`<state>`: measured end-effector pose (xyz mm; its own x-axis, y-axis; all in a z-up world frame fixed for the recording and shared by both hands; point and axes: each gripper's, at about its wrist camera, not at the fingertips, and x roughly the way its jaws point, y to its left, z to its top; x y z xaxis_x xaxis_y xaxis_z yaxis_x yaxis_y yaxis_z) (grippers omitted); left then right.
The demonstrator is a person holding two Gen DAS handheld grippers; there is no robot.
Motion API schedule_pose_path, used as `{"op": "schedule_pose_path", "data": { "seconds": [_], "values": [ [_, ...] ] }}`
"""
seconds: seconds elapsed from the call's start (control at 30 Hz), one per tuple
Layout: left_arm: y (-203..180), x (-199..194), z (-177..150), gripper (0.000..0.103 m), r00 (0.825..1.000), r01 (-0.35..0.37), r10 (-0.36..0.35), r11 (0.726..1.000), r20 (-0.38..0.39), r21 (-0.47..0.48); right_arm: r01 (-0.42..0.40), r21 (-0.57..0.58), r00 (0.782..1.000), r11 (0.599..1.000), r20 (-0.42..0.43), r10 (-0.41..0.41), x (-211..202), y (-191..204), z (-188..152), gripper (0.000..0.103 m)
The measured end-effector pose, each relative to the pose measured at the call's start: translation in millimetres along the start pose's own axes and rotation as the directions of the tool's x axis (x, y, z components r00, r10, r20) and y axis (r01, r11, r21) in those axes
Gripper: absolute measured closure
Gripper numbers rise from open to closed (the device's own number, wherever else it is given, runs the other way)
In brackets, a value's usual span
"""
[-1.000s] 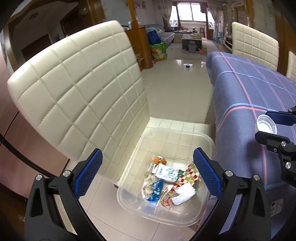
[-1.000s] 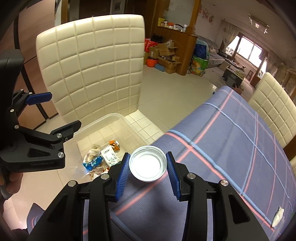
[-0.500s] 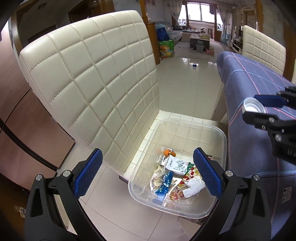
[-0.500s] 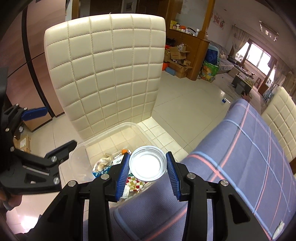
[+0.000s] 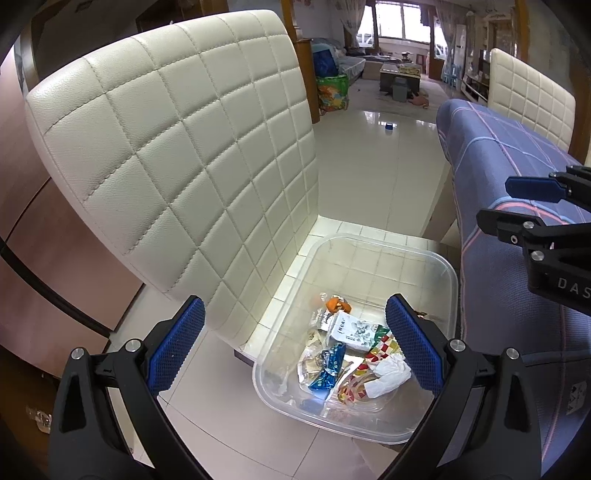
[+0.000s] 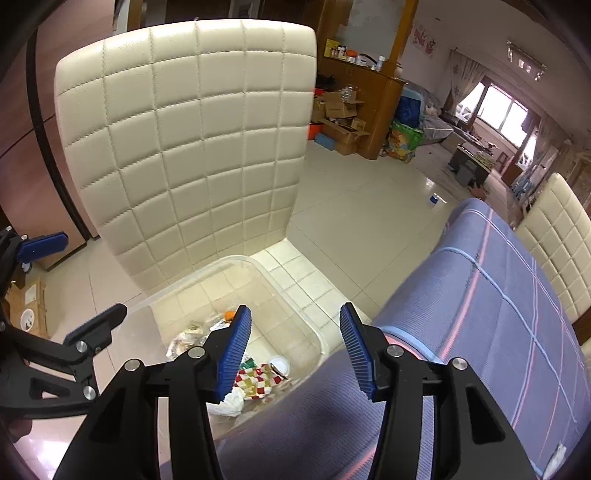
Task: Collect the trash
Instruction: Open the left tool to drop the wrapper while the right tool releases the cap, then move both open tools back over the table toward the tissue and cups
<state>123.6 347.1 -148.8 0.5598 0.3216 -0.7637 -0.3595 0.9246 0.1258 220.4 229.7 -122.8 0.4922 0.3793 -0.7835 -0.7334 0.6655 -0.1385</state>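
Right wrist view: white lid (image 6: 277, 364) lies in the clear plastic bin (image 6: 295, 314) on the wrappers (image 6: 255, 380), near the bin's table-side wall, below and apart from the right gripper (image 6: 295, 347). Its jaws have just been opening; nothing sits between them. Left gripper (image 5: 295, 347) gapes wide over the bin, empty.

Glossy cream tile floor (image 5: 369, 173), quilted cream chair (image 5: 177, 155) up close, blue plaid tablecloth (image 6: 498, 314), wooden cabinet (image 6: 369, 92) — cardboard boxes (image 6: 340, 114) beside it, bright far window (image 5: 399, 22)
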Motion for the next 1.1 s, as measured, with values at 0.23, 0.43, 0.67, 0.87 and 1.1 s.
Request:
{"op": "schedule_pose_path", "data": {
  "seconds": [0.23,0.43,0.67,0.87,1.1],
  "values": [
    [-16,-12,-2,0.006,1.000,0.017,-0.017,1.000,0.012,0.025,-0.006,0.020,1.000,1.000,-0.012,0.006,-17,-11,-15,0.054],
    [-35,-28,-1,0.006,0.999,0.030,-0.032,0.998,0.034,0.053,0.012,0.035,1.000,0.999,0.012,-0.012,-47,-24,-34,0.054],
    [-71,-56,2,0.006,0.996,0.043,-0.052,0.992,0.073,0.120,0.044,0.080,0.998,0.996,0.034,-0.047,-78,-48,-54,0.054],
    [-120,-79,8,0.006,0.991,0.071,-0.091,0.980,0.100,0.188,0.094,0.140,0.993,0.986,0.053,-0.102,-115,-87,-90,0.054],
    [-201,-108,17,0.004,0.976,0.121,-0.167,0.949,0.138,0.292,0.153,0.244,0.985,0.958,0.041,-0.168,-153,-148,-143,0.054]
  ]
}}
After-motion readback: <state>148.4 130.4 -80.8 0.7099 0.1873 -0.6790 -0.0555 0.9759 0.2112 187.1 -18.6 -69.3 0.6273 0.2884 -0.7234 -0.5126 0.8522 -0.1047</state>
